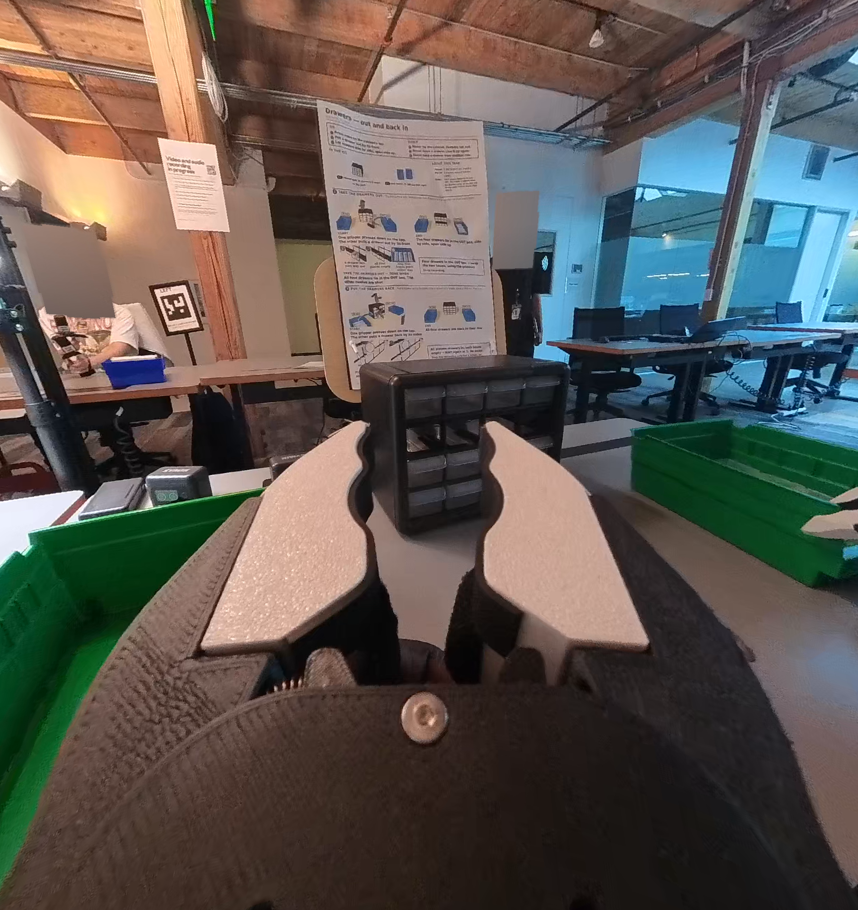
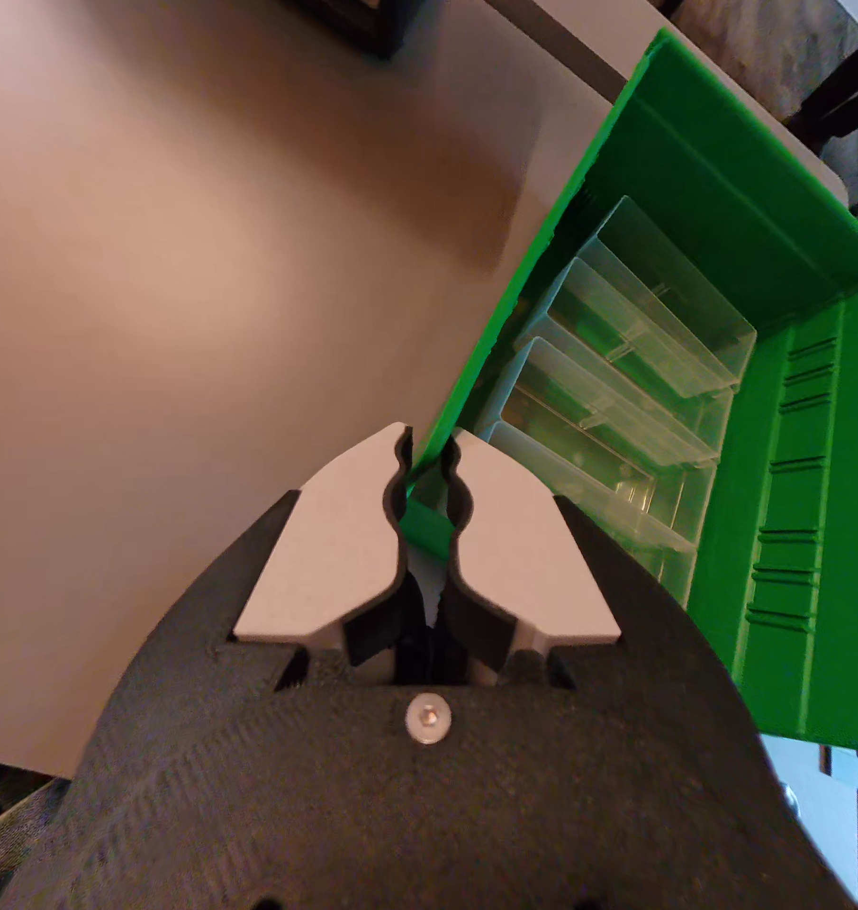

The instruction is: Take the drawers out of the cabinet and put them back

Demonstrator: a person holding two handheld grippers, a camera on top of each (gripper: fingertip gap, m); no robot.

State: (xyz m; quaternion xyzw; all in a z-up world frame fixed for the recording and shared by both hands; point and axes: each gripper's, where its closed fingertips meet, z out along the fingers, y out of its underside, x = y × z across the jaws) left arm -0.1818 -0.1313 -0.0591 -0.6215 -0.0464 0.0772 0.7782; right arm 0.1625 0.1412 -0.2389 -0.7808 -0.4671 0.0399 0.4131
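The black cabinet (image 1: pixel 466 374) stands on the grey table ahead of my left gripper (image 1: pixel 427 428), which is open, empty and a short way in front of it. Its top and lower rows hold clear drawers; the second row shows empty slots. My right gripper (image 2: pixel 429 438) is at a corner of the right green bin (image 2: pixel 761 492). One finger is inside the wall and one outside, shut on the rim. Several clear drawers (image 2: pixel 638 354) lie side by side, open side up, in that bin. The right gripper (image 1: pixel 840 514) and its bin (image 1: pixel 712 472) also show in the left wrist view.
A second green bin (image 1: pixel 97 566) lies under and left of my left gripper. An instruction sheet (image 1: pixel 402 236) stands on a chair behind the cabinet. Black devices (image 1: pixel 171 485) sit at the table's left edge beside a tripod pole (image 1: pixel 23 369). A person sits at a far desk.
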